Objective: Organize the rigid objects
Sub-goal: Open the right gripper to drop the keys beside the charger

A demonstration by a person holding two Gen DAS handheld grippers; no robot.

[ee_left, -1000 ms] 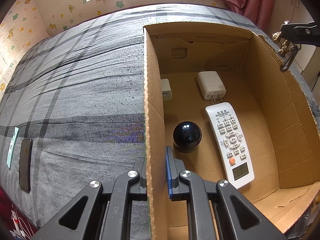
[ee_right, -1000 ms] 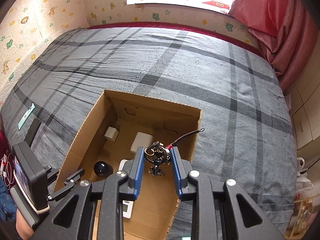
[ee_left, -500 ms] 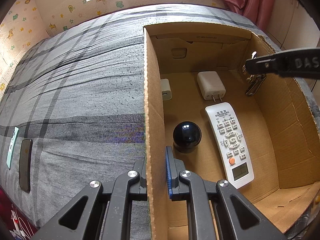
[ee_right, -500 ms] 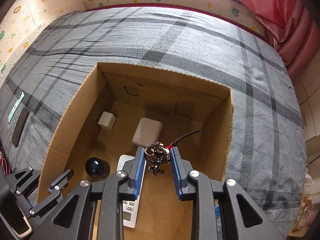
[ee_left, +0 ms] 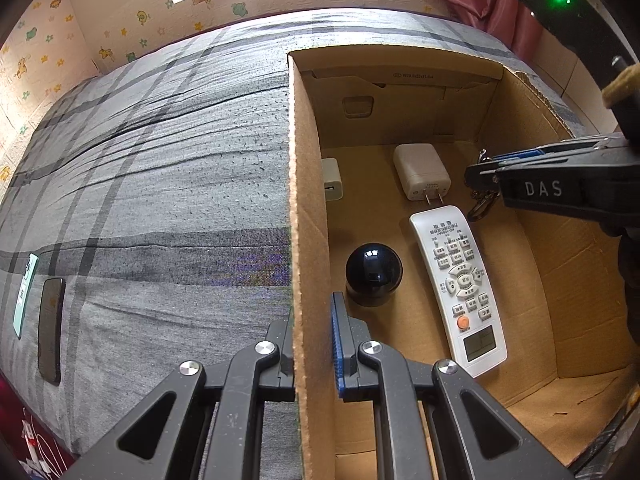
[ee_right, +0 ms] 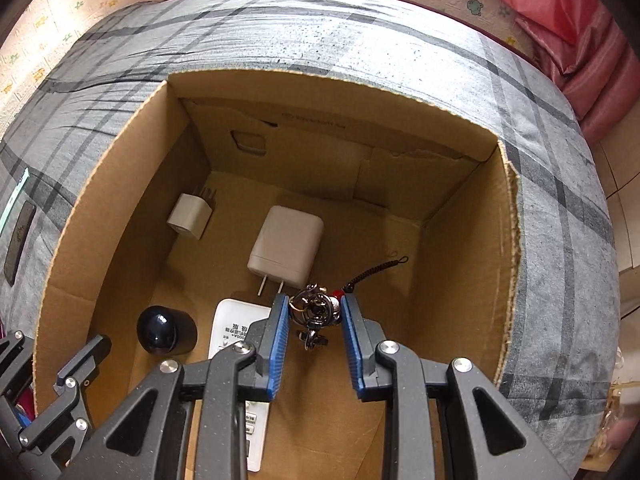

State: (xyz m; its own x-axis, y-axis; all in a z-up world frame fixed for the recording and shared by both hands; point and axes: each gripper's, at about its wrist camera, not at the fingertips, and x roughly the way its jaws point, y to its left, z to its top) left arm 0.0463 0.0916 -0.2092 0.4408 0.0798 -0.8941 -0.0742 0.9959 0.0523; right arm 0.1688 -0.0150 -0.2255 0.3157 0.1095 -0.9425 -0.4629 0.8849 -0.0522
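The left gripper [ee_left: 312, 344] was clamped shut on the box [ee_left: 304, 208] wall, prob. to steady it. The right gripper [ee_right: 314, 320], fingers pinching the keyring [ee_right: 316, 312], hung center frame above the box floor beside the remote [ee_left: 458, 288], prob. for release there.

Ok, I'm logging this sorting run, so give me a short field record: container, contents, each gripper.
container: open brown cardboard box on grey plaid bedspread
contents: white remote control, large white plug adapter, small white charger cube, black dome-topped gadget
left gripper: clamped on the box's side wall
right gripper: inside the box, holding a metal keyring bunch with black cord
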